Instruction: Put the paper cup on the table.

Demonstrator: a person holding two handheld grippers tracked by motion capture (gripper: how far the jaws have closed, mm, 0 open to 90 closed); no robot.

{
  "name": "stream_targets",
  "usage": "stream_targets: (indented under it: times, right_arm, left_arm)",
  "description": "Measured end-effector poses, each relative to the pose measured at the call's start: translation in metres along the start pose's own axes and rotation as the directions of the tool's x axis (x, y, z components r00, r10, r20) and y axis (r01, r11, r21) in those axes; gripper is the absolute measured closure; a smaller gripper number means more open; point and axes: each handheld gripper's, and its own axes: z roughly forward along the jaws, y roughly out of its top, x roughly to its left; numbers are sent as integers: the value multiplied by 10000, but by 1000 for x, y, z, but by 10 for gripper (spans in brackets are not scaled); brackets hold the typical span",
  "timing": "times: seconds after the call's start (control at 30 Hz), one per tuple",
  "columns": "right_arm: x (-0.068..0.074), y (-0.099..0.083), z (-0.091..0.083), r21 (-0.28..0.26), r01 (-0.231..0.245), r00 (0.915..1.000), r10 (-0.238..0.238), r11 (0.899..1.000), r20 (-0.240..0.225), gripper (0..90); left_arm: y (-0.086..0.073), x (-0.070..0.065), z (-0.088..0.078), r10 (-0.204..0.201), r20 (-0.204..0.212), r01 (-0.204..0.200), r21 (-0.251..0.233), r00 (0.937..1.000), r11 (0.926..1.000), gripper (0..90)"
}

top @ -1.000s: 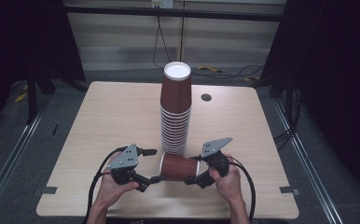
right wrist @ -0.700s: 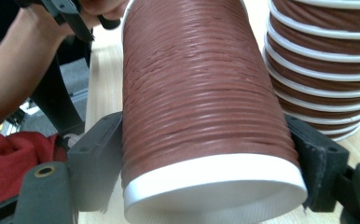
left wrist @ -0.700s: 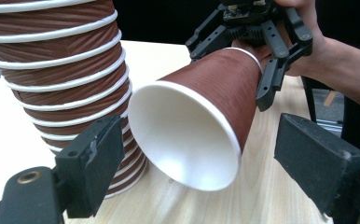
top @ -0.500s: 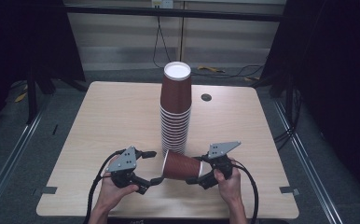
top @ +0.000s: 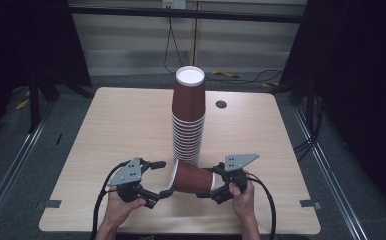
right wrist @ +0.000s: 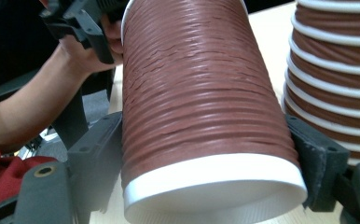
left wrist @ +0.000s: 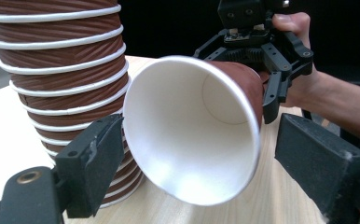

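The left gripper (top: 157,178) has let go of the paper cup (top: 192,177) and opened; the cup now tilts, held only by the right gripper (top: 212,184).

Even overhead light brightens the table (top: 131,125); surroundings dark, close-ups slightly soft.

One overhead camera, two close ones riding the hand-held grippers.
The high view looks forward and down on the bench (top: 131,130); both gripper views face each other, seemingly very near, sharing the lying cup (left wrist: 192,126) and cup stack (right wrist: 341,70).

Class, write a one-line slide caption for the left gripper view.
Open left tongs face the white mouth of a ribbed brown paper cup clamped by the right tongs beside a cup stack.
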Motion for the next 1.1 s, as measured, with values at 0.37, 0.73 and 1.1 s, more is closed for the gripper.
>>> stream_targets:
  times: [0.37,0.73,1.1]
  right_arm:
    - [1,0,3,-26,219,9993,-220,9998,-297,218]
    - [1,2,5,-74,359,9982,-362,9993,-468,218]
    - [2,3,9,-65,498,9970,-501,9987,-597,217]
  left_arm:
    - [-7,5,12,-338,436,342,-93,9985,9994,91]
    - [-10,5,28,-500,682,490,164,9964,9987,18]
    - [-11,7,33,-665,1104,660,84,9917,9978,16]
